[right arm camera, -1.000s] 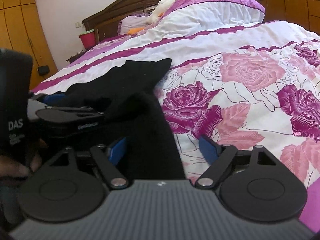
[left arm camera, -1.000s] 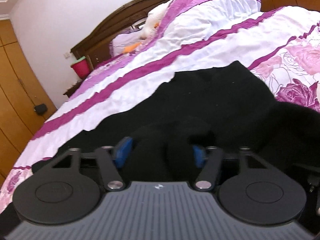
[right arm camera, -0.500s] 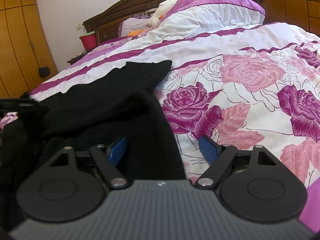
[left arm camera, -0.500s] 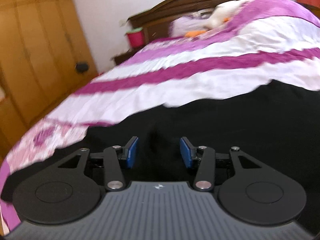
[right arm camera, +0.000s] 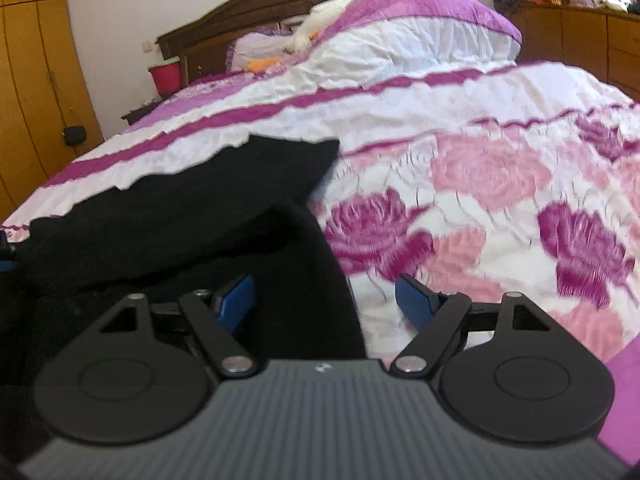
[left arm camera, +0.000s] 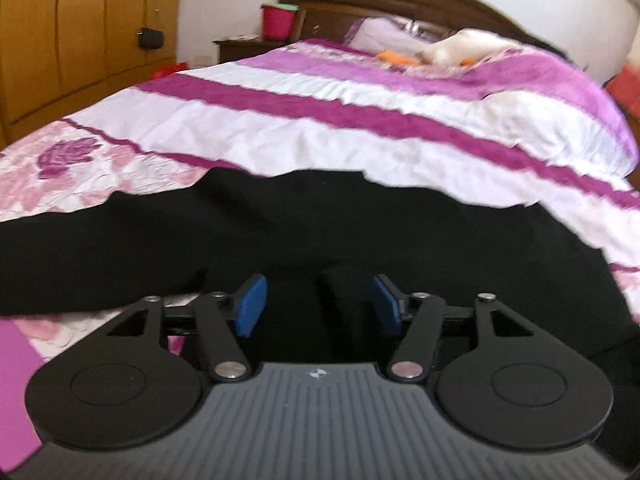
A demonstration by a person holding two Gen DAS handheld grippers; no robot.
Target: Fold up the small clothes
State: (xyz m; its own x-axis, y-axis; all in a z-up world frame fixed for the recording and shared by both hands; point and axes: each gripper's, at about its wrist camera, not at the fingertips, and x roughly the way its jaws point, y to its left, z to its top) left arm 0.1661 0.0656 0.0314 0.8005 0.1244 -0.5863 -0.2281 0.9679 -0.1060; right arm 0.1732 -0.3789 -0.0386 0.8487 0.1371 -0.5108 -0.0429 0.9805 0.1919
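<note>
Black garment (left arm camera: pixel 320 232) lies spread on the bedspread (left arm camera: pixel 280 136) under and ahead of both tongs. My left tongs (left arm camera: pixel 318 306) sit level and low over it, jaws parted, gripping nothing. My right tongs (right arm camera: pixel 324 300) gape wide, straddling the cloth's right edge.

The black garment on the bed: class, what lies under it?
The black garment lies on the floral quilt, which shows all around it. What the cloth covers cannot be seen.

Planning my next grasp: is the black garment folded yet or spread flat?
Partly folded: in the right wrist view the black garment shows one layer lapped over another on the bedspread.
</note>
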